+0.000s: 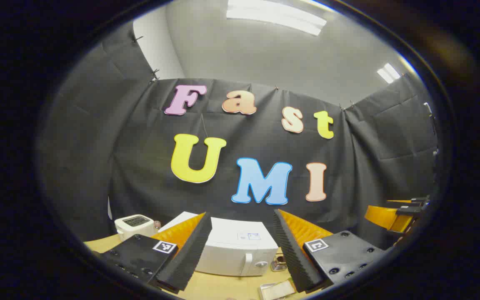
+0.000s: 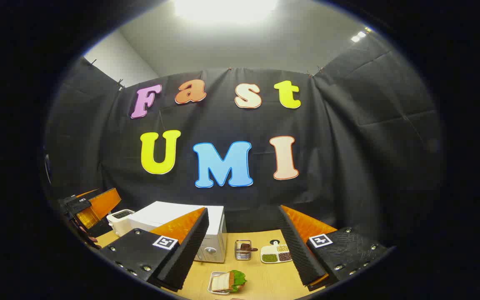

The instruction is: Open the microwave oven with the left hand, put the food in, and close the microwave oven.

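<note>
Both views facing microwave (image 1: 240, 250) wall

Front of microwave (image 1: 236, 248): door is shut, a bare strip of worktop (image 1: 219, 285) is left open before it.
Left flank: blocked by the toaster (image 1: 135, 226) parked just beside it.
Right flank: crowded by a wire basket (image 2: 243, 249) and a divided dish (image 2: 276, 253).
Near edge: taken up by the sandwich tray (image 2: 225, 282).
Left tongs (image 1: 240, 254): spread wide, nothing between the jaws.
</note>
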Demonstrator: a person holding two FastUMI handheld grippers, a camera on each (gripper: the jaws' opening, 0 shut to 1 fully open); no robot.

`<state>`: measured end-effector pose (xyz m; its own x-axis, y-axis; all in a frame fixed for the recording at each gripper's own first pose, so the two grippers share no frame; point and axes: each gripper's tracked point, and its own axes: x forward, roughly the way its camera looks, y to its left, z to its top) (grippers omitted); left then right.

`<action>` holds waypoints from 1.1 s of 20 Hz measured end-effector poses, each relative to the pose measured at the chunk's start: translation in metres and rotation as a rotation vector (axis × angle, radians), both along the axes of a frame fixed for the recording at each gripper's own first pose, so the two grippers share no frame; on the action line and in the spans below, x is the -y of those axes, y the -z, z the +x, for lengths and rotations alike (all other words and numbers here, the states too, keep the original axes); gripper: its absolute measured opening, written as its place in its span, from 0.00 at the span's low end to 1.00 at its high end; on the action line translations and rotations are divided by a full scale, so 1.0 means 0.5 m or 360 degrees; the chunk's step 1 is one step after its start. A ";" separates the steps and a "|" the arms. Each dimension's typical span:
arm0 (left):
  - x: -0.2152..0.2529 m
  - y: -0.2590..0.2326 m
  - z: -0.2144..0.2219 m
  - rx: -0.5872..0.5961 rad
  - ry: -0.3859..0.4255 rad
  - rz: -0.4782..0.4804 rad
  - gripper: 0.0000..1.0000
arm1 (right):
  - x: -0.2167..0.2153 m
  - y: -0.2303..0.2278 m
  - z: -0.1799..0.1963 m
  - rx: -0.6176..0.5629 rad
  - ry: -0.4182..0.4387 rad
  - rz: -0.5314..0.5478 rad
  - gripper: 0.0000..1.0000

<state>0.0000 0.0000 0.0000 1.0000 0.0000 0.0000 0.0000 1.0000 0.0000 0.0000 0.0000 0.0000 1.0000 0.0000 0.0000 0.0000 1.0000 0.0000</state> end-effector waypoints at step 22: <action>0.067 0.311 0.148 -0.0339 0.0139 0.0052 0.96 | 0.032 0.082 0.074 -0.0103 -0.0042 -0.0049 0.98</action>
<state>0.0738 -0.0336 -0.1557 0.9736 -0.0828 -0.2128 0.0898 0.9957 0.0234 0.0371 -0.0161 -0.0409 0.9976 0.0255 -0.0651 -0.0275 0.9992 -0.0299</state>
